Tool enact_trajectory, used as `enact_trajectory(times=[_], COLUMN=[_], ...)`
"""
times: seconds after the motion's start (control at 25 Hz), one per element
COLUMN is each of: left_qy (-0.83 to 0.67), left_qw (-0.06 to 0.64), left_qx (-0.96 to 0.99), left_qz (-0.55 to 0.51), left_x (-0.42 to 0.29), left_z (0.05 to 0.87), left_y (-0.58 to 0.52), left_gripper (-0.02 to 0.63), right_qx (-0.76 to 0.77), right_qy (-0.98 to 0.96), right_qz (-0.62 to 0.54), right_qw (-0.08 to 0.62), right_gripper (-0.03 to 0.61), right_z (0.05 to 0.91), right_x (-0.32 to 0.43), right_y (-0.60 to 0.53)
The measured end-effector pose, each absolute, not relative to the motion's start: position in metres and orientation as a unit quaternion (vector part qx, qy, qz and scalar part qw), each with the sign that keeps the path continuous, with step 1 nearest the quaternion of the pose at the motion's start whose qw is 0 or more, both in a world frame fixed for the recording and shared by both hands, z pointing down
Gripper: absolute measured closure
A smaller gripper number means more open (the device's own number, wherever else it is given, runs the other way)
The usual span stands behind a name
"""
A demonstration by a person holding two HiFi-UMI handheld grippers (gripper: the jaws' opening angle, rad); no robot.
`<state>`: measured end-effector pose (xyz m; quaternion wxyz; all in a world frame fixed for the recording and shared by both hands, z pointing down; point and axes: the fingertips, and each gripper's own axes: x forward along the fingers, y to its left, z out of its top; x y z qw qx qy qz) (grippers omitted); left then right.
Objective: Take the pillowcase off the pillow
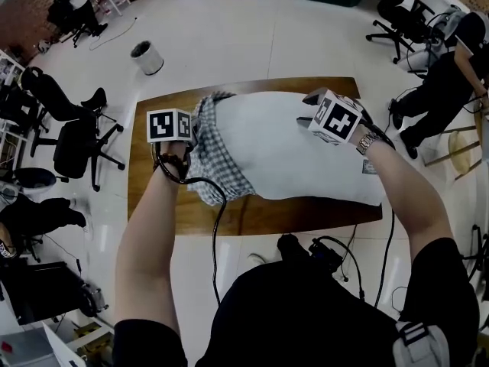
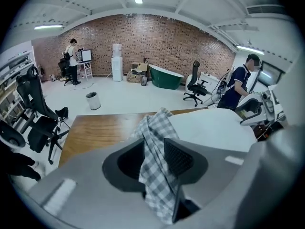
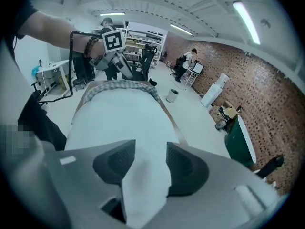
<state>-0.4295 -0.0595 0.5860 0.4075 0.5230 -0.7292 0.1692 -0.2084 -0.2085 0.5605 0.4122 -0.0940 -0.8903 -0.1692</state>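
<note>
Loosely, left tongs [image 2: 155, 149] spread round checked pillowcase [image 2: 159, 125], right tongs [image 3: 150, 162] spread round white pillow [image 3: 119, 116]

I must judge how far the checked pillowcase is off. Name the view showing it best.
Head view: nearly all the pillowcase, bunched at the pillow's left end. Left gripper view: a fold between the hand-held gripper's jaws; right gripper view: a far strip.

The pillow [image 1: 306, 155] lies on the table [image 1: 149, 201], the pillowcase [image 1: 215, 163] round its 9 o'clock end. A bin [image 1: 147, 57] stands beyond at 11 o'clock.
</note>
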Motion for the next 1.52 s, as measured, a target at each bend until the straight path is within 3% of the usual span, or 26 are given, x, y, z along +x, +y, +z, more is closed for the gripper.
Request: enact_trajectory(times=[0.76,1.52], left_qy=[-0.718,-0.7], left_qw=[0.402,0.432], left_qx=[0.556,0.563], left_qz=[0.118,0.074], left_x=[-0.34,-0.292], left_z=[0.62,0.669], left_y=[0.047,0.1], left_gripper=[0.438,0.322], right_qx=[-0.132,-0.09], right_qy=[-0.877,-0.842], right_qz=[-0.217,-0.313], right_qw=[0.407,0.431], right_gripper=[0.341,0.279], right_z=[0.59,0.638], right_x=[-0.185,-0.194], right_y=[-0.042,0.018])
